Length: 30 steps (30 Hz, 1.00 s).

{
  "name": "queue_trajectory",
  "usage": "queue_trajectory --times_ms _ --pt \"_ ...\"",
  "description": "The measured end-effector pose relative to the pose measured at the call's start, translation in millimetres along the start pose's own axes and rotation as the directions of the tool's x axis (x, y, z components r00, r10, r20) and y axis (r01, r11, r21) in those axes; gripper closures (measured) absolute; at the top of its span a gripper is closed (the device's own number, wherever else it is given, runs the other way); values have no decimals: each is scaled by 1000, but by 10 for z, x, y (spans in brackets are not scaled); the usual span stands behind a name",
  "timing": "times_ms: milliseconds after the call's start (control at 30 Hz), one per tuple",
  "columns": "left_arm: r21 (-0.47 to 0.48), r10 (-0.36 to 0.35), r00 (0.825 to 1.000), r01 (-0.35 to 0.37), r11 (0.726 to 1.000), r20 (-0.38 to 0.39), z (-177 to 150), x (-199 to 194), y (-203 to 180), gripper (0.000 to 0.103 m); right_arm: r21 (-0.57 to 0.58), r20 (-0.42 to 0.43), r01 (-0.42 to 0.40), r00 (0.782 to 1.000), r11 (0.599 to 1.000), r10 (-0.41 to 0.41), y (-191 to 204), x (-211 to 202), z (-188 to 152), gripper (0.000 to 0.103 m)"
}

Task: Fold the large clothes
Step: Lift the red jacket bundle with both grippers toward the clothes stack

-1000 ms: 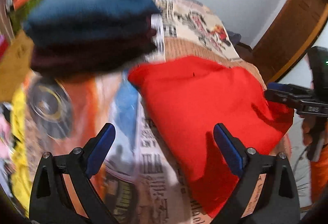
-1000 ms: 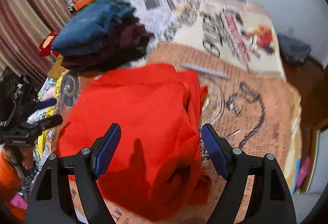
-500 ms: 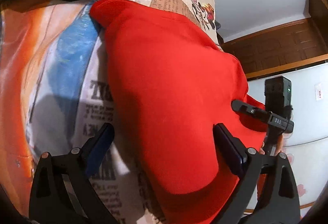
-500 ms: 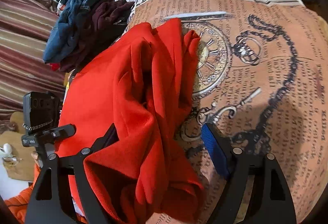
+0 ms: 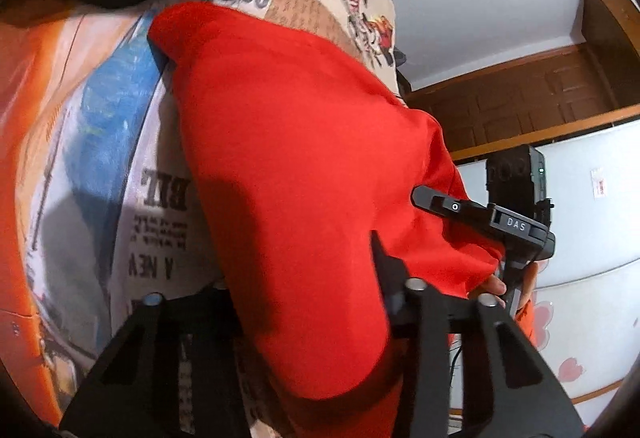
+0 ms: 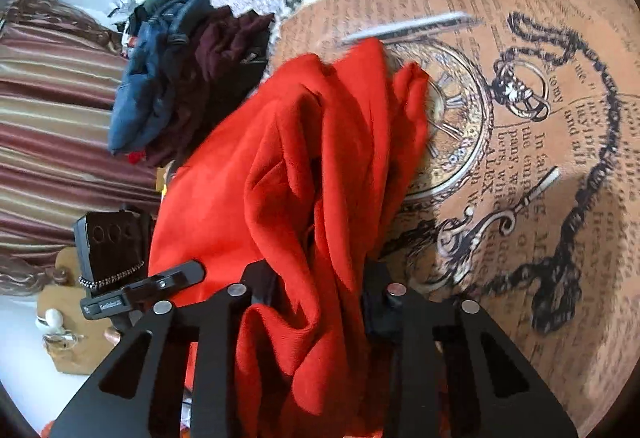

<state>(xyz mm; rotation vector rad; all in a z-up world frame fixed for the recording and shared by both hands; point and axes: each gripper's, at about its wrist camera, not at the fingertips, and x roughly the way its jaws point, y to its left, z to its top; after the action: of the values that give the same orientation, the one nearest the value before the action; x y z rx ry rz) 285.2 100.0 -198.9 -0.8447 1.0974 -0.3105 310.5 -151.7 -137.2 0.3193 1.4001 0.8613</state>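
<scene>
The jaws of the left gripper (image 5: 304, 302) have just been closing, and they now pinch the near edge of the red garment (image 5: 304, 165) between them. From these jaws the cloth runs forward and lies smooth and flat on the printed bedspread (image 5: 160, 205), which shows at the left of the jaws. At the right of them, close by, the right gripper (image 5: 480, 213) holds another part of the same edge.

The jaws of the right gripper (image 6: 316, 290) also have just been closing, and they grip a thick bunch of the red garment (image 6: 320, 165). Here the cloth is full of deep folds and it rises ahead of the jaws. The bedspread (image 6: 520, 157), with a drawn pocket watch and chain, lies at the right of them. Beyond the garment, ahead and to the left, there is a pile of dark clothes (image 6: 180, 77), blue and maroon. The left gripper (image 6: 144, 290) shows just at the left of the jaws, on the edge of the cloth.
</scene>
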Motion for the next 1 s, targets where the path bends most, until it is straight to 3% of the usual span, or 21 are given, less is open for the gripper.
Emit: queue_trajectory --times_ms 233,367,533,733,833,1000 --pt "98 -5 999 1 995 43 70 -412 -352 72 -98 84 72 994 993 -64 537 -286 -124 78" --pt "188 -27 992 4 982 120 189 -953 -662 72 -138 172 54 985 989 -30 857 -581 -77 78" --pt "312 -21 969 -59 948 248 312 -1557 -1113 72 -219 289 68 957 973 -2 1436 -850 50 78" --pt "350 -53 934 -79 933 352 801 -2277 -1245 72 -294 375 60 925 954 57 2057 -972 387 78" --pt "332 -74 924 -59 941 375 1153 -2596 -1140 72 -334 400 75 914 940 70 2380 -853 604 78" --pt "331 -84 914 -57 942 398 1804 -2944 -837 70 -344 417 24 900 939 130 2699 -470 1068 78"
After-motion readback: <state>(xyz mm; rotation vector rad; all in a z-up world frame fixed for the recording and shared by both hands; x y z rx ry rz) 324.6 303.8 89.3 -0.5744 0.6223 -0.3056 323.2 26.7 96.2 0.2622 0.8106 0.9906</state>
